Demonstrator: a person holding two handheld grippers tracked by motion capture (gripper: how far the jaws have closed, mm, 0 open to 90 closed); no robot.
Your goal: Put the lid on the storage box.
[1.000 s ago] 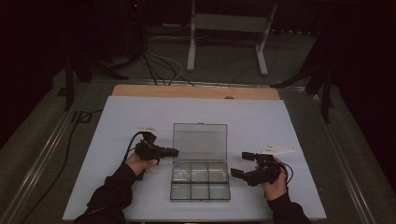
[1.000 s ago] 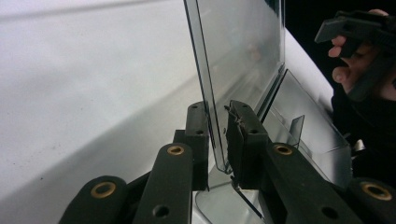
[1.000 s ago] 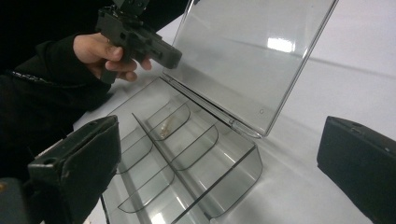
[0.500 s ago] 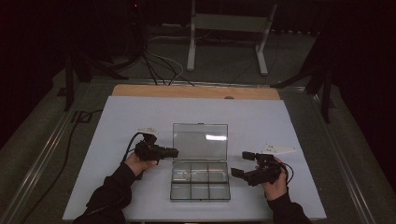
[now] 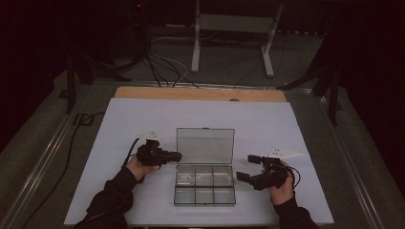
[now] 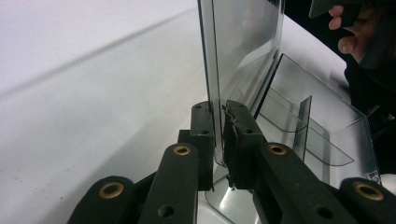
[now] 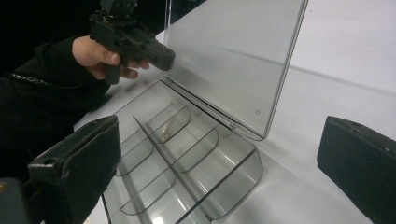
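Observation:
A clear plastic compartment box (image 5: 204, 191) lies near the front of the white table, its lid (image 5: 205, 146) standing upright. My left gripper (image 5: 177, 155) is shut on the lid's left edge (image 6: 243, 42); its pads (image 6: 203, 122) pinch the thin plastic, and the jaws have just been closing on it. In the right gripper view the same gripper (image 7: 163, 58) holds the lid (image 7: 229, 56) up. My right gripper (image 5: 248, 168) hovers open just right of the box, jaws wide with nothing between them (image 7: 219, 126). A small pale item (image 7: 164, 131) lies in one far compartment.
The white sheet (image 5: 119, 124) covers the table, with a wooden strip (image 5: 191, 93) along its far edge. Metal rails (image 5: 43, 162) run down both sides. Behind the table stand a white frame (image 5: 229, 43) and loose cables (image 5: 162, 67).

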